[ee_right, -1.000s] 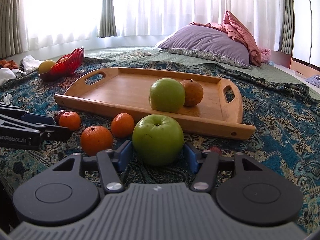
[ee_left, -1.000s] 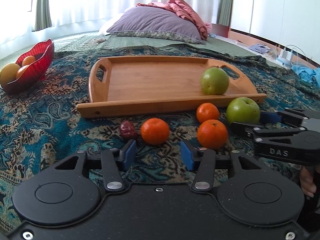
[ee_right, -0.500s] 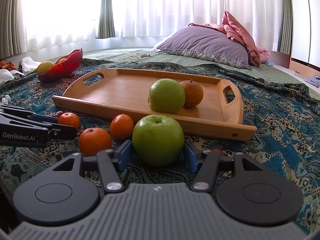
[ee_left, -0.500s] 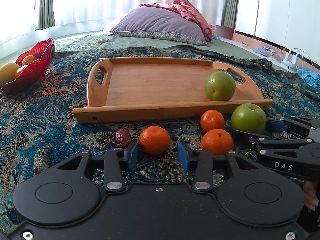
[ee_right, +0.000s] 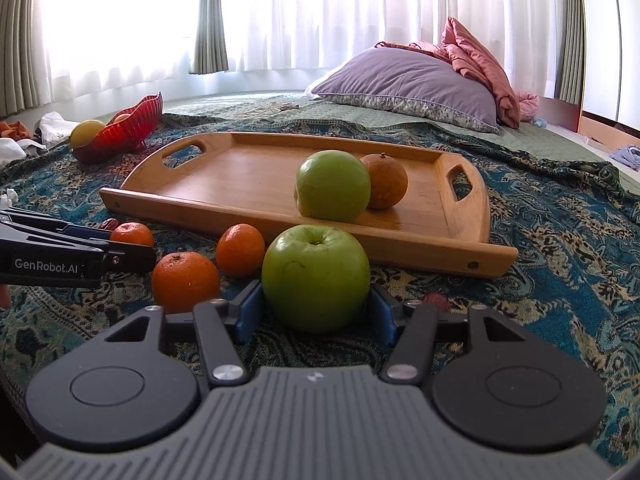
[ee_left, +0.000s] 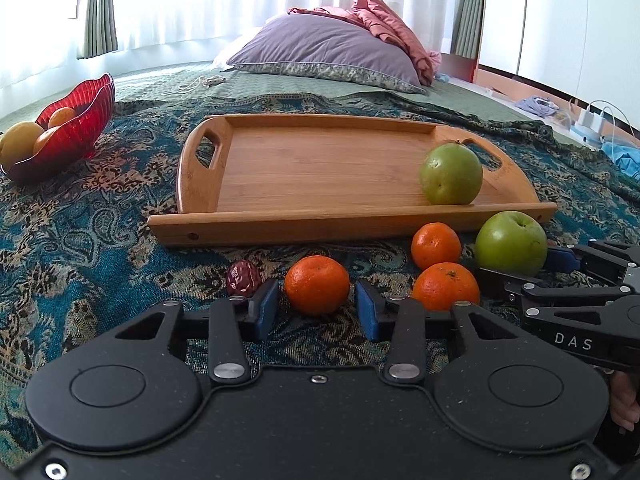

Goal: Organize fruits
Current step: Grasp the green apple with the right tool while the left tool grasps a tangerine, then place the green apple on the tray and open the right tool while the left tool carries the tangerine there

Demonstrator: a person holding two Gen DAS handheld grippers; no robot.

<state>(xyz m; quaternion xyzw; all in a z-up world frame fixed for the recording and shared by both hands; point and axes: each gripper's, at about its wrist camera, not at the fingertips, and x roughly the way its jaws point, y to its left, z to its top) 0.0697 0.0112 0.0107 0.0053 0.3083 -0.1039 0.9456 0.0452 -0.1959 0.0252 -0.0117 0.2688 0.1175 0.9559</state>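
A wooden tray (ee_left: 320, 216) (ee_right: 248, 172) lies on the patterned blanket and holds a green apple (ee_left: 451, 174) (ee_right: 333, 185) and a brown fruit (ee_right: 384, 180). My left gripper (ee_left: 317, 308) is open, its pads on either side of a mandarin (ee_left: 317, 285) on the blanket, with gaps showing. Two more mandarins (ee_left: 436, 245) (ee_left: 445, 286) lie to its right. My right gripper (ee_right: 316, 314) is open around a second green apple (ee_right: 315, 276) (ee_left: 511, 243), its pads close to the apple's sides.
A dark red date (ee_left: 243, 278) lies left of the left gripper. Another small red fruit (ee_right: 436, 301) sits by the right gripper's right finger. A red glass bowl (ee_left: 68, 136) (ee_right: 124, 128) with yellow and orange fruit stands far left. A purple pillow (ee_left: 324, 52) lies behind.
My left gripper has moved forward, so the mandarin now sits between its pads. My right gripper has stayed around the green apple, almost unmoved.
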